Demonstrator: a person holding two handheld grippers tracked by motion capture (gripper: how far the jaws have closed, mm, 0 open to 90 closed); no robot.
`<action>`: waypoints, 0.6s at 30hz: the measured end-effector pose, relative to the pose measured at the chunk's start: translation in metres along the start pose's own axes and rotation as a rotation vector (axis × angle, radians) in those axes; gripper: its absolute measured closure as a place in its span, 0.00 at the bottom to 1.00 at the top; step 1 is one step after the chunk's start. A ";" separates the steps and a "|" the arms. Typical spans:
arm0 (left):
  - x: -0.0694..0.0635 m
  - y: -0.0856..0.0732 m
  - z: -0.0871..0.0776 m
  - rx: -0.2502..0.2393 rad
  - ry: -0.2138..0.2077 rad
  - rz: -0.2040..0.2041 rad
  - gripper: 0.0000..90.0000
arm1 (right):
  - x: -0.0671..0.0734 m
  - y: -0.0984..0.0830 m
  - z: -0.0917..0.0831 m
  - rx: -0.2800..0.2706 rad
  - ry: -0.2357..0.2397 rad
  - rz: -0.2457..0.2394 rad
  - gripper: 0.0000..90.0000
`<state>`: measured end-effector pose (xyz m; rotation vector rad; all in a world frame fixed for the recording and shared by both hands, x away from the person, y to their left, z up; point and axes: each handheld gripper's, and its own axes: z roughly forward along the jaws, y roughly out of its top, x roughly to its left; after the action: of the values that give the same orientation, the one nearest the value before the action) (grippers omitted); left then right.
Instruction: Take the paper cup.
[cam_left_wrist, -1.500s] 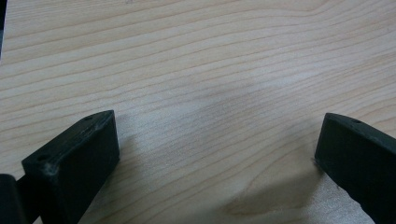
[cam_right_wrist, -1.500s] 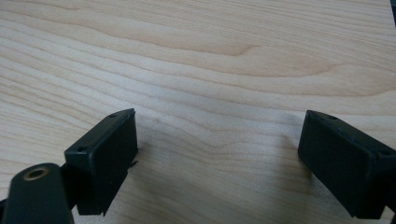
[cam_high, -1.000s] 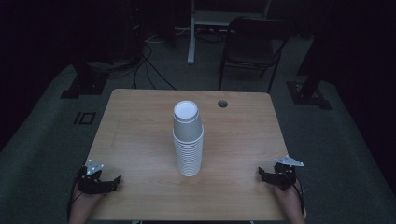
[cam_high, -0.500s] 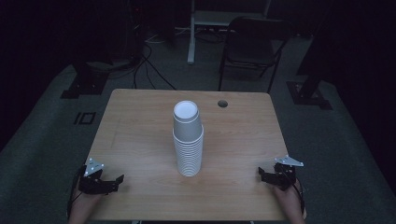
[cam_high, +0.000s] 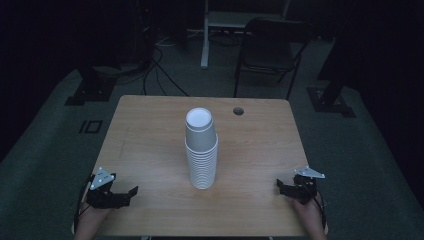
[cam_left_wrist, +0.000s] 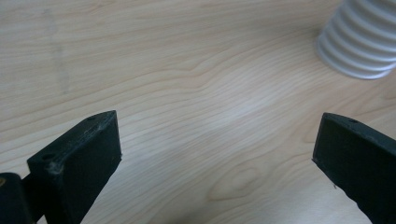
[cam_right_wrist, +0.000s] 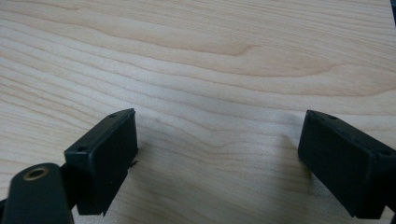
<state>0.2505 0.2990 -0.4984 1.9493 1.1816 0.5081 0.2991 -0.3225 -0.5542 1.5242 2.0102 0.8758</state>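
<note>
A tall stack of white cups (cam_high: 201, 155) stands upright near the middle of the table (cam_high: 150, 130), rims down, so the flat bottom of the top cup faces up. The top cup sits a little higher and looser than the tightly nested ones below it. The left gripper (cam_high: 131, 192) rests at the near left corner of the table, held by a hand (cam_high: 92, 220) that comes in from the bottom edge; its jaws stand wide apart and point toward the stack, well apart from it. In the left gripper view the ribbed lower rims of the stack (cam_left_wrist: 362, 44) show at the upper right, beyond the right jaw, with bare wood grain between the jaws — nothing lies in the gap. The right gripper (cam_high: 280, 186) sits at the near right corner, also in a hand (cam_high: 310, 217), its jaws open and empty over plain wood, as the right gripper view shows. Both grippers seem to lie on or just above the table — the dim light makes contact hard to judge. A small round hole (cam_high: 238, 110) marks the far right part of the table. Behind the table a dark chair (cam_high: 270, 50) stands on the floor, with cables (cam_high: 160, 65) trailing to its left.
</note>
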 end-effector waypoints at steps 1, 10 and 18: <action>0.000 0.000 0.000 0.000 0.000 0.000 0.02 | 0.000 0.000 0.000 0.000 0.000 0.000 0.12; -0.019 0.019 -0.005 -0.043 -0.068 0.053 0.02 | 0.000 0.000 0.000 0.000 0.000 0.000 0.12; -0.034 0.038 -0.008 -0.077 -0.108 0.113 0.02 | 0.000 0.000 0.000 0.000 0.000 0.000 0.12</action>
<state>0.2501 0.2622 -0.4614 1.9599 0.9749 0.4933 0.2991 -0.3224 -0.5542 1.5238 2.0102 0.8753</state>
